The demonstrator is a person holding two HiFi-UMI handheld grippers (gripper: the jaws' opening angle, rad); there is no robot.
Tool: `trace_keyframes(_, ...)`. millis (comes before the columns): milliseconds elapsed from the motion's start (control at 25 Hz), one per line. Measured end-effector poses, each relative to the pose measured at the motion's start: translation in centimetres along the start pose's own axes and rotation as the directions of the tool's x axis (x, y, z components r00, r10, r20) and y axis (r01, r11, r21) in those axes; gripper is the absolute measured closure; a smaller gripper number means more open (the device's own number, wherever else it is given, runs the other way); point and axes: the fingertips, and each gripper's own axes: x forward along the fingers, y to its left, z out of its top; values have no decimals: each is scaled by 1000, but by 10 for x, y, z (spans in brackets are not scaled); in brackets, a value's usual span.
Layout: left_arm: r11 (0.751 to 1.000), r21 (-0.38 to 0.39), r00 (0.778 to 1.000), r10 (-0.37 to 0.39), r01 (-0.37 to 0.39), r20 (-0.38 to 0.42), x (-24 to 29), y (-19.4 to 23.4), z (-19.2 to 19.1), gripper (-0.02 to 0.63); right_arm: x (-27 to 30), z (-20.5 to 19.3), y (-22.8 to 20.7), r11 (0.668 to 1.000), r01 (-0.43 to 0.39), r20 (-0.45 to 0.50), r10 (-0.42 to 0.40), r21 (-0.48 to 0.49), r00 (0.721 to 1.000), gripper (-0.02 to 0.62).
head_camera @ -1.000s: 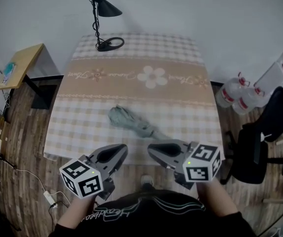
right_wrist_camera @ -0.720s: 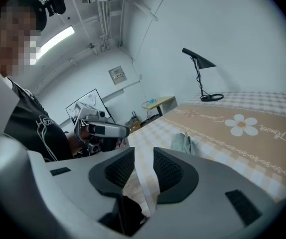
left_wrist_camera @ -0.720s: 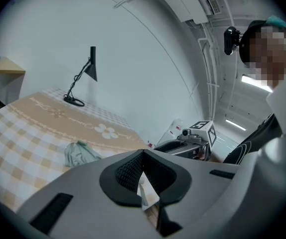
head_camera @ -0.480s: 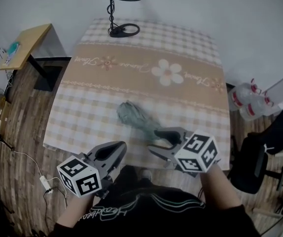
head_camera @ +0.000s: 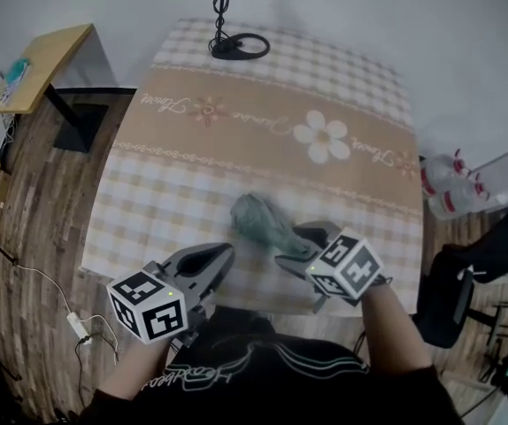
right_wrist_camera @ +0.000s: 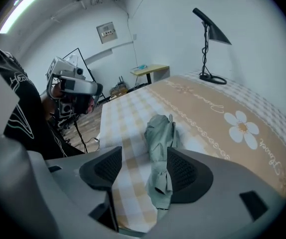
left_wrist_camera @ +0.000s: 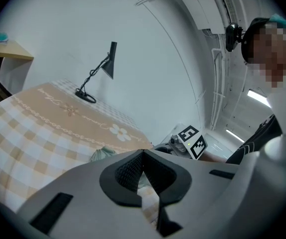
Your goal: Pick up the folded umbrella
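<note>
The folded grey-green umbrella lies on the checked tablecloth near the table's front edge. My right gripper points down over its near end. Its jaws have just been opening and now stand wide. In the right gripper view the umbrella runs between the jaws of that gripper, close to the right pad, with no pad pressing on it. My left gripper hovers at the table's front edge, left of the umbrella, jaws together and empty. In the left gripper view its tips meet.
A black desk lamp stands at the table's far side. A small wooden side table is at the far left, with cables on the wooden floor. Water bottles and a black chair stand at the right.
My right gripper has moved forward and down over the umbrella's near end, and its jaws have gone from shut to wide open. The left gripper has drifted forward toward the table edge.
</note>
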Motion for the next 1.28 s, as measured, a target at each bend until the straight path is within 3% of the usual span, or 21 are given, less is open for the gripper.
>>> trace_keyframes(200,1000,-5,1000,-23,23,-5,5,17,11,609,23,-4,-18,999,26,-75,-23,39,997,318)
trace_keyframes(400,999,-26,999,-31,30,-18,6,36,13,609,47,-17,-38,995,103,-182,-99,13,978,297)
trace_keyframes(840,996,-65,997,-62,58,-48,7,62,10,609,80,-45,-53,993,122,-377,-116,-9,919,290)
trace_keyframes(1040,996,-66,997,-59,56,-46,4,73,15,609,88,-42,-51,997,83,-397,-77,-2,915,290)
trace_keyframes(1160,996,-65,997,-62,58,-52,3,77,17,609,92,-53,-48,996,84,-456,-65,21,888,290)
trace_keyframes(1280,996,-64,996,-65,61,-57,2,80,18,609,96,-57,-53,992,122,-492,-118,-25,862,290)
